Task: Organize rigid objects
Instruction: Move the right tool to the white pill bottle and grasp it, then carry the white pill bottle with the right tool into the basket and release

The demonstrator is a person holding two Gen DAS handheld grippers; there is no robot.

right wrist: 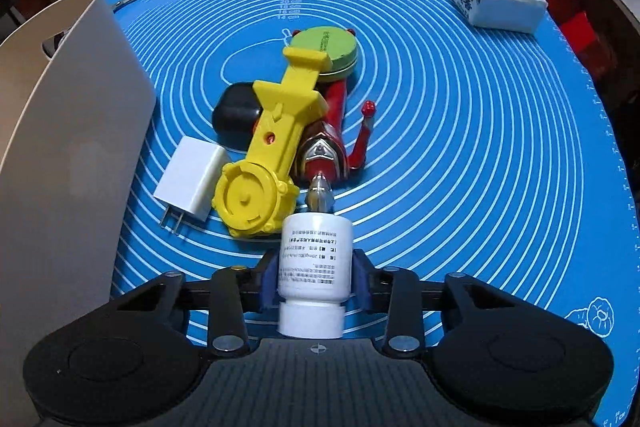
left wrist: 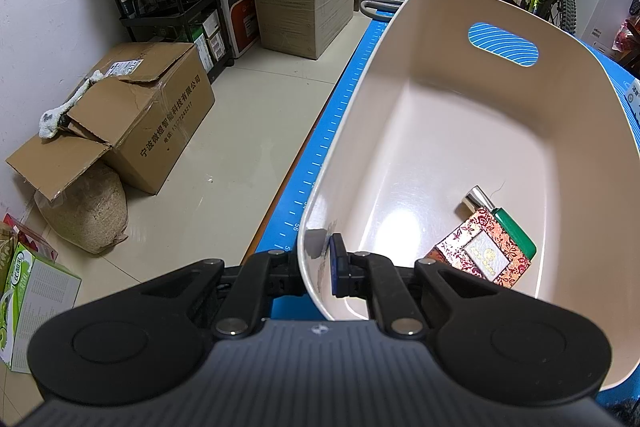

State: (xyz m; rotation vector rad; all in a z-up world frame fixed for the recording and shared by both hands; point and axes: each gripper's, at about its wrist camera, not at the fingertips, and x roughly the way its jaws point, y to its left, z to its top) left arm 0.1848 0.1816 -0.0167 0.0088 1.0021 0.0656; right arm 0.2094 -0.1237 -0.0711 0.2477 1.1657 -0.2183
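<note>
White cylindrical plastic bottle [right wrist: 314, 267], printed label: clamped between right gripper [right wrist: 316, 281] fingers, cap toward camera. Beyond fingertips on blue silicone mat [right wrist: 480, 147]: yellow plastic toy [right wrist: 272, 155], red figurine [right wrist: 332, 135], white charger plug [right wrist: 190, 183]. Left gripper [left wrist: 320, 267]: closed on near rim of beige plastic basket [left wrist: 440, 131]

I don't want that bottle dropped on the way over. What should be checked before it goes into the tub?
1. Right gripper shut on the white bottle: ok.
2. Bottle cap closed: cannot tell.
3. Left gripper clamped on the tub wall: ok.
4. Free floor in the tub beside the patterned box and green lighter: ok.
5. Bottle clear of the yellow toy and red figure: cannot tell, they sit very close.
</note>
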